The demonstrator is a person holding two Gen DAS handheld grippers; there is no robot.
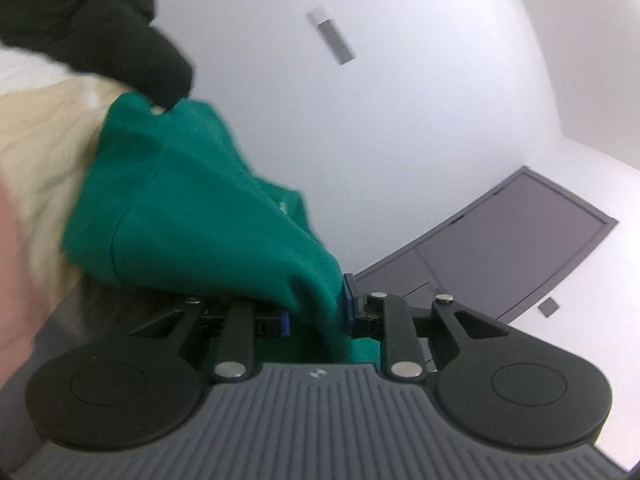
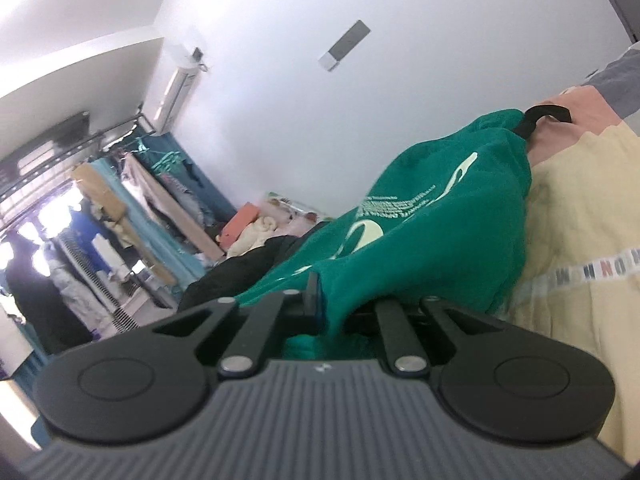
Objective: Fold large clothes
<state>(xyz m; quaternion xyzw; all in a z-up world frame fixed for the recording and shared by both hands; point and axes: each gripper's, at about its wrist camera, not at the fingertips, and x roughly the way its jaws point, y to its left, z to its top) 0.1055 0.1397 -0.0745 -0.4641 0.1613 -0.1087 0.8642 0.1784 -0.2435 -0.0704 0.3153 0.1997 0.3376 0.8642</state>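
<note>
A white wall (image 1: 400, 100) fills the space beyond both tongs. Below and to either side of them spreads cream bedding (image 2: 580, 240), with a band of printed letters that only the right wrist view catches. The green garment (image 2: 420, 232) is bunched up ahead of both tongs and hangs from each. Only the right wrist view shows its pale printed lettering and swirl, and a black loop (image 2: 548, 116) poking out at its far end. Only the left wrist view shows a black garment (image 1: 100, 24) lying against the green one's far edge, up and left of the tongs, and a grey door (image 1: 520, 240) off to their right. Far left of the right tongs stands a crowded clothes rack (image 2: 132, 208), seen in that view alone. The left gripper (image 1: 320, 312) is clamped on a thick fold of green cloth between its blue pads (image 1: 349, 300). The right gripper (image 2: 332, 304) is pinched tight on another fold.
</note>
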